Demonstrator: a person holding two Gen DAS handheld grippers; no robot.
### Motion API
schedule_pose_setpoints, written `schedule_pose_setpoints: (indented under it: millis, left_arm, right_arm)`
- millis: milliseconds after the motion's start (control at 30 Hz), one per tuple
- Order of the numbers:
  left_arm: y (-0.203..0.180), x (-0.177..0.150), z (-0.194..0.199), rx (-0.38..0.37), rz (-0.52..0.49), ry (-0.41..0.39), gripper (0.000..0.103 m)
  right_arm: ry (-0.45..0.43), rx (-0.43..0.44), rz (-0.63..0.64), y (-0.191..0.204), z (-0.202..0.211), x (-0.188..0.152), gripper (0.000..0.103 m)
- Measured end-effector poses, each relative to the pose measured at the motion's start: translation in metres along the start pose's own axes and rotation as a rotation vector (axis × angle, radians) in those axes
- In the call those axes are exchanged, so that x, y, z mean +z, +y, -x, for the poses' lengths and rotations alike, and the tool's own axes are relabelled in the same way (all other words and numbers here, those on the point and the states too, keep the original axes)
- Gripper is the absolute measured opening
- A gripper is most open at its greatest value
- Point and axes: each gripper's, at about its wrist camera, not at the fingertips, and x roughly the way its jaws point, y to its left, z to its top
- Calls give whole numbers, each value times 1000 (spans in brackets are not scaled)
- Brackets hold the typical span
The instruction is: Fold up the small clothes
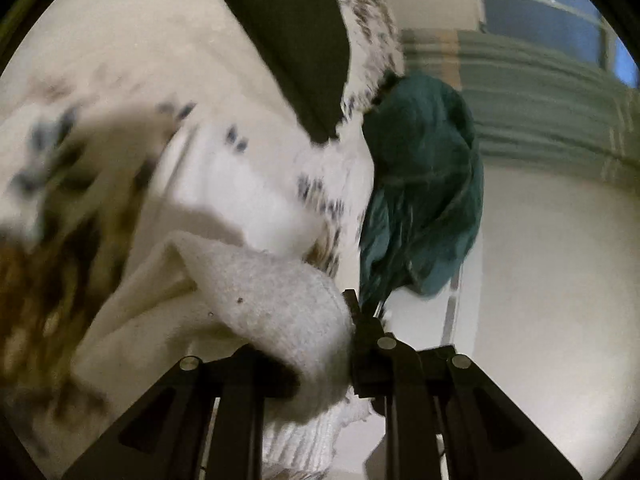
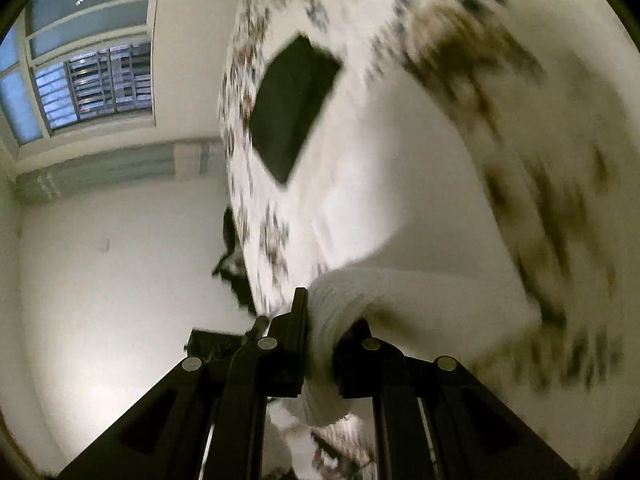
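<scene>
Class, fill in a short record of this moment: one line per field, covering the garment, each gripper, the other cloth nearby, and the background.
Garment: white fleece garment, pinched by both grippers
Left gripper: jaws shut on the garment
Right gripper: jaws shut on the garment's ribbed edge
Surface: paw-print bedsheet, blurred
Other cloth: teal garment, bunched up beside the sheet
Dark item: black rectangle lying on the sheet; unclear what
Background: window, white wall

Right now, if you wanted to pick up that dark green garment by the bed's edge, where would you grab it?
Probably the bunched top of the dark green garment, coming from the open wall side, since it droops in loose folds beside the paw-print bedding, easier to pinch there than where it lies pressed against the bedding.
</scene>
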Motion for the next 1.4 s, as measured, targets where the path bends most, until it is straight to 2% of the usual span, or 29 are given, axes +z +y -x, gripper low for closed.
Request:
schedule_pose_setpoints:
  millis: [33, 67, 100, 133, 200, 233, 267, 300, 367, 467, 533, 567, 600, 633, 667, 800, 867, 900, 967, 1033, 1100, 1133, 1167, 1200, 1267, 1333, 1367, 1400]
  left_arm:
    - [0, 24, -11, -18, 20, -1, 29]
    - [2, 44, -16, -15, 43, -14, 45]
    - [2, 57, -18, -31, 53, -30, 55]
    - [3, 69, -16, -46, 59, -57, 70]
    - [2, 82, -4, -48, 55, -107, 72]
    - [2, 83, 3, -33, 31, -124, 73]
    - [1, 81, 12, 19, -11, -140, 73]
    - [0, 80, 13, 64, -51, -146, 73]
    - [0, 72, 8, 220, -163, -109, 73]
    - [7, 61, -26, 394, -271, 2, 73]
    - [9, 57, -51, 435, -331, 66, 73]
    - [7, 55, -61, 454, -357, 81, 68]
    - [4, 51, -71, 482, -396, 76, 54]
    - [-1, 49, -75, 491, -421, 70, 13]
    - [-5, 46, -72, 493, -434, 52, 15]
    - [-18, 52, -52, 464, -418, -37, 14]
    - [-6, 66, -58, 496, -366, -17, 14]
    - [4, 73, -64, 514, -343, -5, 14]
    - [25, 89, -77, 494, -239, 63, 16]
    - [24, 91, -75, 462, -194, 99, 24]
    - [13, 83, -63, 450, -236, 94, 41]
    - [7, 74, -55, 431, -256, 89, 60]
    - [4, 63, -47, 411, -269, 85, 69]
    - [4, 55, -43, 402, -275, 81, 69]
    - [7, 31, -36, 403, -274, 93, 69]
    - [18, 13, -32, 418, -275, 92, 69]
    - [24, 1, -35, 442, -281, 74, 65]
    - [29, -5, -35, 451, -282, 59, 56]
  right_arm:
    - [-10, -4, 11, -10, 21, 27, 11]
    - [-32, -27, 10, -3, 7, 55, 11]
    - [-44, -35, -3, -5, 16, 75, 17]
    - [-48, -35, -35, -5, -1, 98, 18]
    - [-59, -23, -97, -14, -8, 126, 50]
    - [-96, -2, -113, -17, -3, 132, 57]
    - [-118, 6, -118, -17, 3, 137, 67]
    - [-137, 12, -116, -19, 11, 137, 72]
    - [-147, -30, -81, -21, 18, 132, 72]
    - [-101, -209, 10, -43, 35, 108, 72]
    - [-44, -312, 32, -55, 20, 109, 72]
    - [-23, -335, 35, -61, 11, 112, 72]
    - [-10, -342, 42, -65, 7, 111, 63]
    - [-9, -343, 55, -67, 0, 115, 47]
    - [-14, -354, 73, -65, -6, 119, 2]
    - [-97, -375, 174, -34, 4, 129, 4]
    - [-124, -375, 223, -19, 9, 135, 4]
    - [-135, -407, 248, -15, 7, 143, 3]
    - [-122, -456, 239, -20, 4, 157, 3]
    - [-43, -508, 214, -33, -13, 170, 3]
    - [56, -540, 201, -42, -28, 175, 5]
    - [79, -526, 193, -42, -29, 176, 6]
    - [97, -485, 189, -40, -22, 173, 13]
    - [100, -460, 194, -39, -15, 169, 35]
    - [87, -419, 205, -38, 5, 156, 58]
    - [102, -413, 171, -50, 20, 139, 62]
    - [126, -398, 152, -57, 21, 131, 61]
    - [163, -378, 123, -67, 22, 121, 61]
